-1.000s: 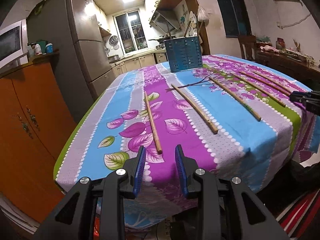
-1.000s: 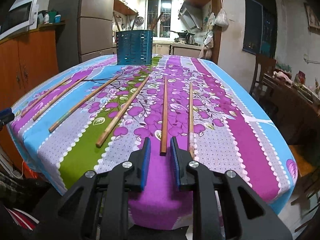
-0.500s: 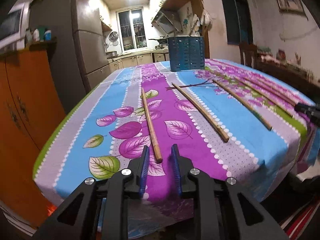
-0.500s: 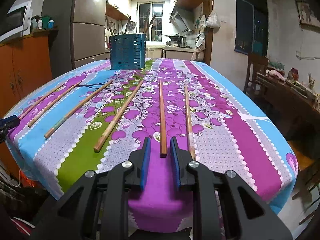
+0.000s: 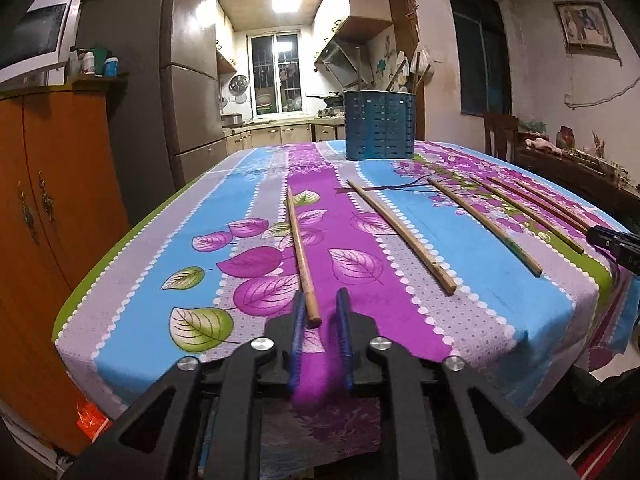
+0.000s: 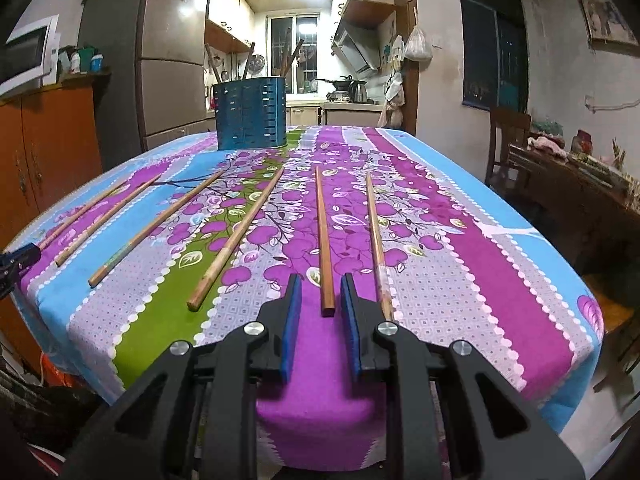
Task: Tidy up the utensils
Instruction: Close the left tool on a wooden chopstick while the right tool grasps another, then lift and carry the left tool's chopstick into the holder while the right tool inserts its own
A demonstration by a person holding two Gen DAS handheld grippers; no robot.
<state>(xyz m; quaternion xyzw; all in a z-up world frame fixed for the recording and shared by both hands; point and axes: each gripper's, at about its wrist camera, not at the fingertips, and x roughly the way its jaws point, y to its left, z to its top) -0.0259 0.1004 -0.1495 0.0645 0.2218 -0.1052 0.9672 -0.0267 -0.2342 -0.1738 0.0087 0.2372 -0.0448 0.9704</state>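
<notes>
My left claw (image 5: 319, 312) is released, its blue pads bracketing the near end of a thin round pale bamboo chopstick (image 5: 301, 251) lying on the floral-cloth bench (image 5: 120, 280). My right claw (image 6: 319, 300) is likewise released around the near end of a darker reddish-brown wooden chopstick (image 6: 323, 236). Both sticks appear light, stiff and liable to roll; I judge a firm grip just ahead of the thick end best. The blue slotted utensil holder (image 6: 251, 118) stands at the far side.
</notes>
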